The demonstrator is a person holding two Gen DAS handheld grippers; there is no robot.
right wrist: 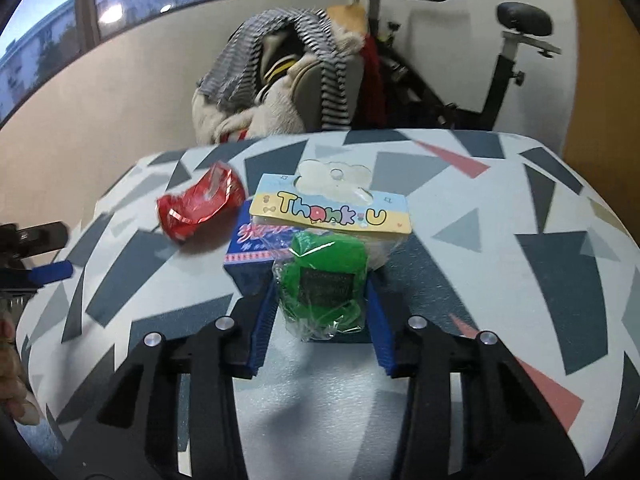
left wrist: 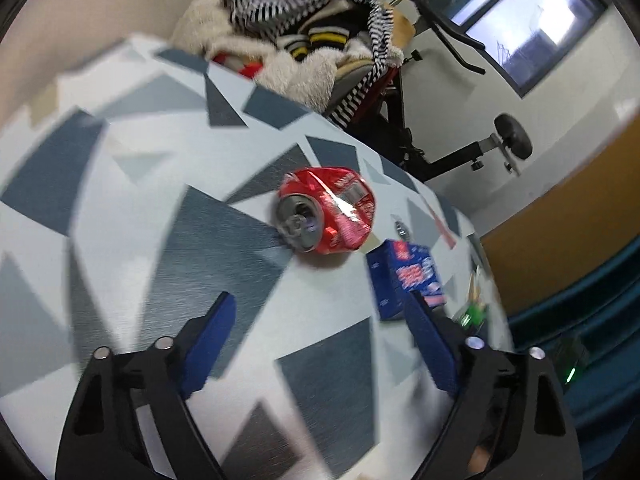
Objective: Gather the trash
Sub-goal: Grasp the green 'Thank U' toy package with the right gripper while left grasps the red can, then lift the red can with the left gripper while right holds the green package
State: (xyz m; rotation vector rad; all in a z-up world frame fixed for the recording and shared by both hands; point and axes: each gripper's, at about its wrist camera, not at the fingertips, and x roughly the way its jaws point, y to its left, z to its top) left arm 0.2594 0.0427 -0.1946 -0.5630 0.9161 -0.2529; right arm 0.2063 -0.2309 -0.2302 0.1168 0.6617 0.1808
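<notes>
While right gripper [right wrist: 320, 304] brackets packet [right wrist: 322, 276], crushed can [left wrist: 326, 216] near.

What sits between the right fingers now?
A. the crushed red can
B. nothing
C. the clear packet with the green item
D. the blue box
C: in the right wrist view the packet lies between the right gripper's fingers, while the can and box lie beyond on the table.

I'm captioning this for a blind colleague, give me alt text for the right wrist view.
The right gripper has its blue fingers around a clear packet holding something green, on a grey-and-white patterned table. A crushed red can lies behind, left.
</notes>
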